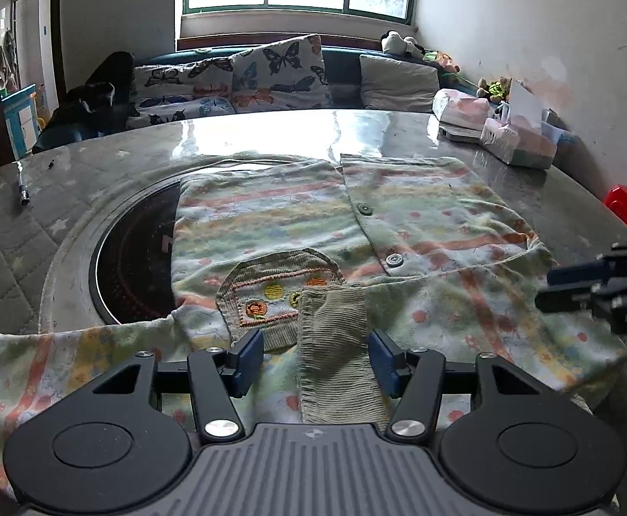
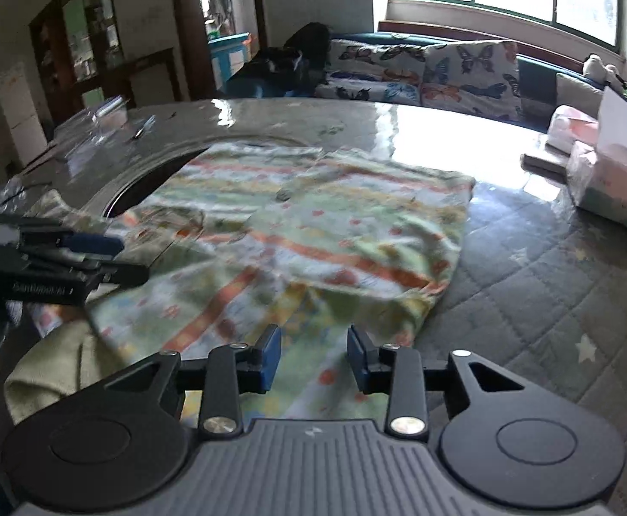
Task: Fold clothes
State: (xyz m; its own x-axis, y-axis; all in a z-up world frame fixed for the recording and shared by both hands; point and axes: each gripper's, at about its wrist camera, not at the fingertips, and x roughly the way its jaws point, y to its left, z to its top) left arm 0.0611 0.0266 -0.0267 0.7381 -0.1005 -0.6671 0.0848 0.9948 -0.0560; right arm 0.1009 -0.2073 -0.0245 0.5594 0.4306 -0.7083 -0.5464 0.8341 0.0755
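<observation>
On the glossy table (image 1: pixel 270 129), spread partly over the round inset burner (image 1: pixel 137 253), lies the striped cardigan (image 1: pixel 279 219), buttoned side up with one sleeve laid across its lower front so the ribbed cuff (image 1: pixel 334 331) points back at me. My left gripper (image 1: pixel 315 361) has its fingers apart, one either side of that cuff, clamped on nothing. My right gripper (image 2: pixel 313 357) also stands open, low over the near right part of the garment; that view is smeared, so I can't tell whether its pads touch cloth. The risk I see from here: the knit is soft and layered, so closing on the cuff could pinch the body panel beneath and drag the whole piece askew. The hem hanging off the near edge could also slide the cardigan toward me, and the slick tabletop gives little friction to stop it
</observation>
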